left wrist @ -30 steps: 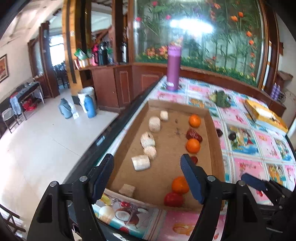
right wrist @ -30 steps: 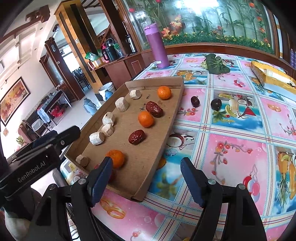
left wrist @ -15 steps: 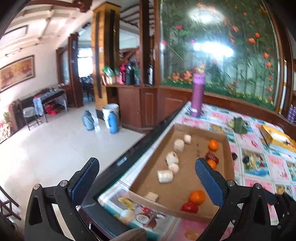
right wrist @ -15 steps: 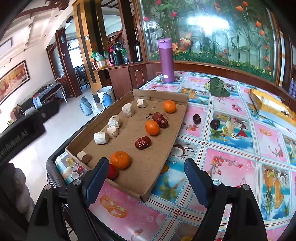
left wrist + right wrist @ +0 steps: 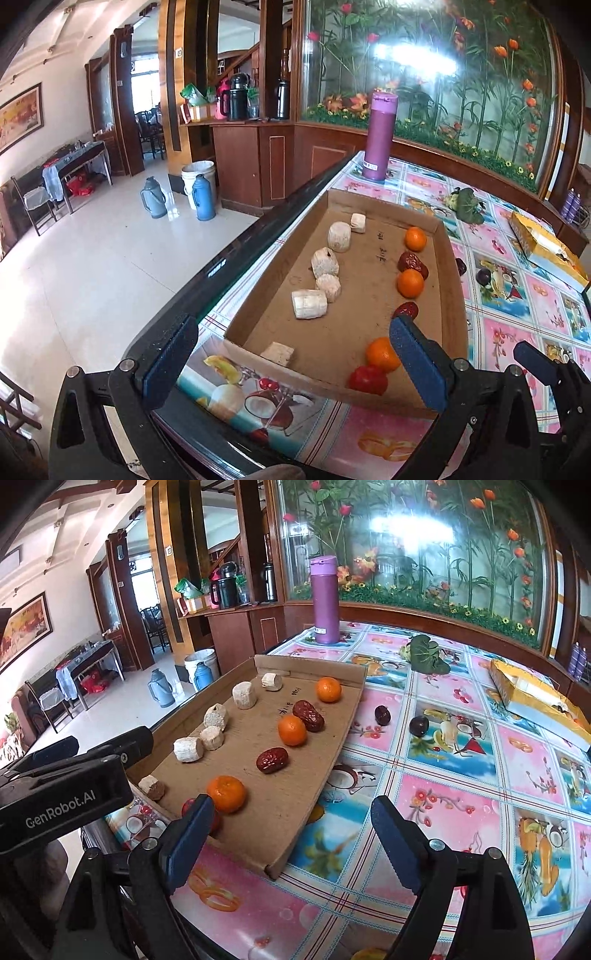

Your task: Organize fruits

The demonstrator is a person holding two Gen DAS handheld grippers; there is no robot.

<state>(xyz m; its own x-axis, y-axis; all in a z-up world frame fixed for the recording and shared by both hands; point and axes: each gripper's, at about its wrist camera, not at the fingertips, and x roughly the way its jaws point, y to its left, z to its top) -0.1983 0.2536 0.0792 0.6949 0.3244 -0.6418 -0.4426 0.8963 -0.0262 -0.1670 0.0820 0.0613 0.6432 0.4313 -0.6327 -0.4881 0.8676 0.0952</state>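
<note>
A shallow cardboard tray (image 5: pixel 275 258) (image 5: pixel 334 758) lies on the table's left side. A row of pale cut chunks (image 5: pixel 309 303) (image 5: pixel 188 749) lies along its left. Oranges (image 5: pixel 410 283) (image 5: pixel 292 730), red dates (image 5: pixel 413 262) (image 5: pixel 272 759) and a small red fruit (image 5: pixel 368 379) (image 5: pixel 189 805) line its right. Two dark fruits (image 5: pixel 419 725) lie on the cloth outside the tray. My left gripper (image 5: pixel 293 363) is open and empty at the tray's near end. My right gripper (image 5: pixel 291 843) is open and empty at the tray's near right corner.
A purple flask (image 5: pixel 379 136) (image 5: pixel 325 600) stands at the table's far end. A green leafy item (image 5: pixel 428 653) and a yellow box (image 5: pixel 535 698) lie to the right. The table's left edge (image 5: pixel 236 251) drops to the tiled floor.
Both grippers have pulled back and up from the tray, then the left one came closer again. Both stay open. The fruits have not moved.
</note>
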